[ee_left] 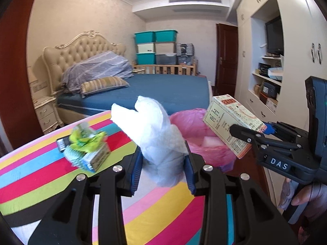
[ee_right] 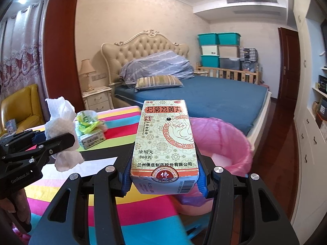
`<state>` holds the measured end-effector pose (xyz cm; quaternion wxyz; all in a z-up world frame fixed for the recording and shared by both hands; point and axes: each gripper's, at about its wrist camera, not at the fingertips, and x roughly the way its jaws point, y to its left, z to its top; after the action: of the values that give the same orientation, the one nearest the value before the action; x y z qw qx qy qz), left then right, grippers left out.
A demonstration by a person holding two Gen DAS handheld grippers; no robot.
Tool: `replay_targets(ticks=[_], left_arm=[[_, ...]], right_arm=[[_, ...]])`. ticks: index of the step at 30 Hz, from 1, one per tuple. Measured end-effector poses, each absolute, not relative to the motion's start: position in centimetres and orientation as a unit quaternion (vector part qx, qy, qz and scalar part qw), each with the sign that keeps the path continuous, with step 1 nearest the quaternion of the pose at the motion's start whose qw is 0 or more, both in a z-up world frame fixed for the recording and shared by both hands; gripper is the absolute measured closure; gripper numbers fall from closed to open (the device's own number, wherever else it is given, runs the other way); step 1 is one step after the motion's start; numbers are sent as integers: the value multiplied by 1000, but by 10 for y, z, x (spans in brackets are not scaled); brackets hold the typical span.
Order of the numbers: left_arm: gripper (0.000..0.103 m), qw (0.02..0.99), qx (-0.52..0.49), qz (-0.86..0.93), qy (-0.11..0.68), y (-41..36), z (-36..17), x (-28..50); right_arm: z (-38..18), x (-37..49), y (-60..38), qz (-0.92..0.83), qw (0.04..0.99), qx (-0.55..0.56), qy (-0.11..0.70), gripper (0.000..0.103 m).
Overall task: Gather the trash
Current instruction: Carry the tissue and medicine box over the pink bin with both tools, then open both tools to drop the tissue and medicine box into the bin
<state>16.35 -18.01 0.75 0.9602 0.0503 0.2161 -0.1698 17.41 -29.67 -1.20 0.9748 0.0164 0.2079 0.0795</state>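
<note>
- White crumpled tissue [ee_left: 157,140] clamped between pads of left claw [ee_left: 163,169], wad sticking up and forward past the fingertips.
- Printed cardboard medicine box [ee_right: 163,145] gripped across its near end by right claw [ee_right: 165,175], long axis pointing away, far end free.
- Step in hand, judged: carry phase, both pieces of trash off the striped worktop [ee_left: 40,173] and heading for the bin.
- Pink bin liner [ee_left: 192,122] just beyond the worktop edge; box hangs over its near rim in the right view, tissue near but short of the opening.
- Next move calls for: bringing each claw over the liner's mouth, then releasing.
- Left behind on the worktop: green crumpled wrapper [ee_left: 85,138] on small carton [ee_left: 98,157], well left of both claws, not yet collected.
</note>
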Motion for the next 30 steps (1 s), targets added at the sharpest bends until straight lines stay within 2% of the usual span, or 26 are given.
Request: replay_targets(ticks=[15, 26, 28, 29, 30], left_arm=[[66, 936, 69, -260, 229, -266, 9, 225], [65, 929, 54, -268, 248, -289, -3, 284], [63, 930, 49, -267, 249, -290, -6, 291], [57, 929, 46, -268, 250, -290, -7, 295], [44, 930, 45, -266, 250, -290, -8, 297]], right_arm=[[-12, 205, -365, 36, 980, 5, 198, 55], [-22, 245, -393, 52, 977, 27, 203, 55], [-21, 252, -395, 57, 978, 29, 200, 54], [-22, 253, -394, 61, 978, 31, 198, 54], [-21, 256, -396, 66, 978, 36, 193, 52]])
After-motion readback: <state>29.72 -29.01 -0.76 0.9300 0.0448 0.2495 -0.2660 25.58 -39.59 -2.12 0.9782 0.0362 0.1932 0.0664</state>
